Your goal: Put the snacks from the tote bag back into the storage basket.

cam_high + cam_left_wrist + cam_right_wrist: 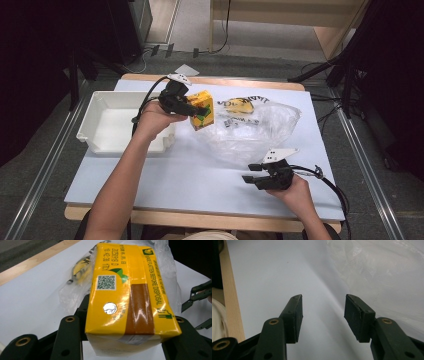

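Here one yellow juice carton (201, 109), glossy with green leaf print and a brown stripe, sits clamped in the left gripper (192, 111) above the table (200, 180), between one white bin (107, 122) and one clear plastic bag (250, 132). The right gripper (254, 172) rests with jaws wide and empty.

The table (165, 185) has a pale blue-white top with a light wooden edge showing along its near and far sides. A white plastic bin (107, 122) stands on it. Beside the bin, toward the table's middle, lies a crumpled clear plastic bag (260, 132) with black lettering, flat on the surface. Something yellow (240, 106) lies at the bag's far end, on the side away from the bin.
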Available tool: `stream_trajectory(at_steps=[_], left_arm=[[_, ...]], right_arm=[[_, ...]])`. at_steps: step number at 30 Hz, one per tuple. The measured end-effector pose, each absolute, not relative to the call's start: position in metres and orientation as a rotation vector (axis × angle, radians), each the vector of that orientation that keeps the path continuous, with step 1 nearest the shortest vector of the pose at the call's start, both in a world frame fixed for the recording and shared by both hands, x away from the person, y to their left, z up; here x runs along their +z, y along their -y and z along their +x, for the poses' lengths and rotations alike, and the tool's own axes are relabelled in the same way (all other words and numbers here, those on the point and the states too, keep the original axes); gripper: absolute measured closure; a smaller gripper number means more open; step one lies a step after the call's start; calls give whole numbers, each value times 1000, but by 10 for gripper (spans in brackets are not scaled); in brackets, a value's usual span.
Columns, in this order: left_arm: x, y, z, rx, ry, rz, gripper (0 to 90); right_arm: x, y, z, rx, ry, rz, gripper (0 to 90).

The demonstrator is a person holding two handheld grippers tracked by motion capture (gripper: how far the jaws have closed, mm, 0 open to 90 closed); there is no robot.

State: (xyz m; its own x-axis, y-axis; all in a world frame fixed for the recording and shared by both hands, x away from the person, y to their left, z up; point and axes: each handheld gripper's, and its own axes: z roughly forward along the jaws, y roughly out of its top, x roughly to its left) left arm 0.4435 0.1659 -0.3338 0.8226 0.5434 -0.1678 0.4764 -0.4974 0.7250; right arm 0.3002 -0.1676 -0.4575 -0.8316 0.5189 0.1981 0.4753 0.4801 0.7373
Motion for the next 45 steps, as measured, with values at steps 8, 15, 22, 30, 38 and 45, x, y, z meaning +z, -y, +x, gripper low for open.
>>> stream_trajectory(at_steps=[8,15,22,30,38,45], left_arm=[[-335,-179,446,136,-777,2172,527],[-335,-186,446,153,-798,2172,527],[-334,-192,447,166,-824,2170,527],[-331,-205,448,187,-866,2142,527],[-327,-219,447,227,-898,2147,526],[-325,-229,448,237,-922,2123,526]], right_arm=[[-459,167,303,1293,-2668,897,500],[-458,167,303,1308,-2662,893,501],[-458,166,303,1305,-2662,883,502],[-459,166,303,1295,-2659,884,505],[-459,165,303,1297,-2664,889,506],[-458,166,303,1304,-2649,880,508]])
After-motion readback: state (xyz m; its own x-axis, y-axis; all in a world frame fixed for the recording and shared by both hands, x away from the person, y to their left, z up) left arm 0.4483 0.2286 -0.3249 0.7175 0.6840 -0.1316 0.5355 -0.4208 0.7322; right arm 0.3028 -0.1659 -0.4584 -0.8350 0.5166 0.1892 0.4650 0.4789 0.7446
